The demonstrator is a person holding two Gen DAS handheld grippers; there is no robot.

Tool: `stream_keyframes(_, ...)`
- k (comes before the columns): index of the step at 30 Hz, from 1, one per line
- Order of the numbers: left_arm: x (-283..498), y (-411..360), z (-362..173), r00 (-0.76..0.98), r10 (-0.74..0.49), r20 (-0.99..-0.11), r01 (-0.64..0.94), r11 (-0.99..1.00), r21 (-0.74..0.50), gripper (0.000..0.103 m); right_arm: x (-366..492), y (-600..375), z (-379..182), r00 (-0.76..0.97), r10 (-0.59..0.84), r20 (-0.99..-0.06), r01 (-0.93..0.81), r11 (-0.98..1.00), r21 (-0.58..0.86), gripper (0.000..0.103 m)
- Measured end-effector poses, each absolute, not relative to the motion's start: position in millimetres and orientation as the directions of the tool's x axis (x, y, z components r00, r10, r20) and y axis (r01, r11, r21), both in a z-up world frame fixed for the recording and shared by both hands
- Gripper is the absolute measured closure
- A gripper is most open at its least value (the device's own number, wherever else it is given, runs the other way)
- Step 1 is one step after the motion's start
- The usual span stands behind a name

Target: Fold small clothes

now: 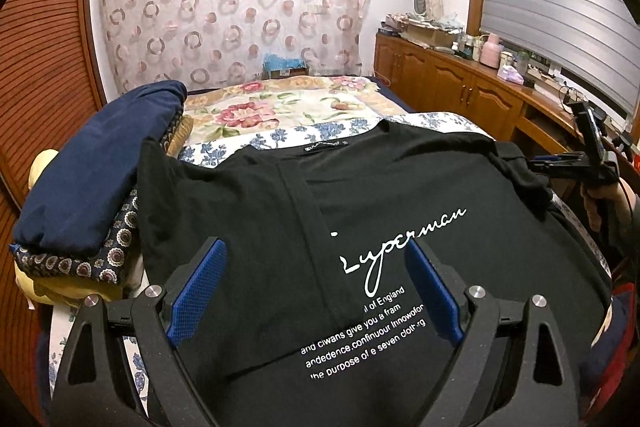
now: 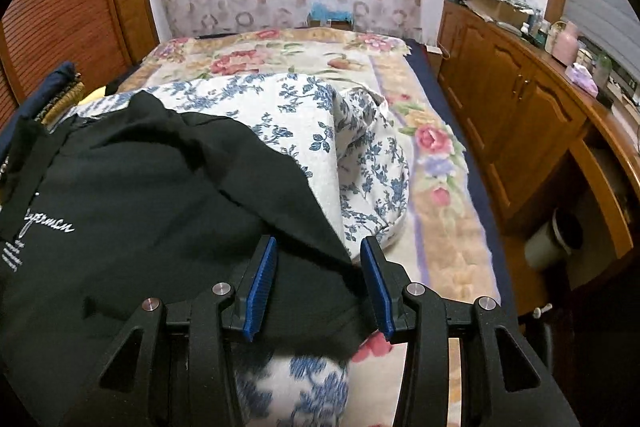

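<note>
A black T-shirt [image 1: 360, 195] with white "Superman" lettering lies spread on a blue-flowered white quilt on the bed, its left side folded over toward the middle. My left gripper [image 1: 316, 259] is open above the shirt's middle and holds nothing. My right gripper [image 2: 318, 259] is open, and the shirt's right edge [image 2: 200, 195] lies between its blue pads. The right gripper also shows at the far right of the left wrist view [image 1: 560, 161], at the shirt's right sleeve.
A pile of folded clothes, navy on top [image 1: 100, 167], lies left of the shirt. The flowered quilt [image 2: 320, 131] is bunched to the right. A floral blanket [image 1: 280, 107] covers the bed behind. A wooden cabinet [image 2: 520, 115] with clutter runs along the right.
</note>
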State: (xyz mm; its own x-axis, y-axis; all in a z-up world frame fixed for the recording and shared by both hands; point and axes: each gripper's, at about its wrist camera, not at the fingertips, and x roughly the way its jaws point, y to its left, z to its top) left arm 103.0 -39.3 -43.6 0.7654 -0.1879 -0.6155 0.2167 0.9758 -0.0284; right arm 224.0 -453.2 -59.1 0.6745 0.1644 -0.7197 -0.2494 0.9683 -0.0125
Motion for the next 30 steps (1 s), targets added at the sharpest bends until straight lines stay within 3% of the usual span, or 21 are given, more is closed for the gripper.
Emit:
stream_keyframes(3,103.2,-39.9,-45.5,0.761,-0.189,-0.620,0.219,0.975,-0.029,0.011,237.5,-456.4,-59.8,0.664,0.167,-0.729,-0.246,0.969,-0.003,0.058)
stream_keyframes(4,102.8,-39.7,-46.2,0.760,-0.188,-0.622,0.219,0.975,-0.026,0.011,243.3,-459.9,-57.6,0.664,0.175,-0.727,-0.248,0.969,0.007,0.064)
stream_keyframes(6,101.4,-38.4,-47.8,0.759,-0.186,-0.624,0.221,0.975,-0.023,0.011,246.8,-470.3,-55.0,0.654,0.216,-0.725,-0.274,0.961,0.040,0.091)
stream_keyframes(8,100.6,-37.3,-48.5,0.758,-0.185,-0.626,0.220,0.975,-0.021,0.011,245.5,-470.8,-53.3,0.661,0.211,-0.720,-0.284,0.959,0.021,0.100)
stream_keyframes(22,95.9,-23.2,-46.6,0.767,-0.179,-0.616,0.192,0.980,-0.046,0.011,160.8,-382.4,36.4,0.698,0.397,-0.596,-0.514,0.857,-0.032,0.100)
stream_keyframes(30,95.1,-17.9,-45.3,0.770,-0.172,-0.614,0.182,0.982,-0.047,0.011,144.2,-336.9,19.0,0.629,0.443,-0.639,-0.593,0.804,-0.027,0.066)
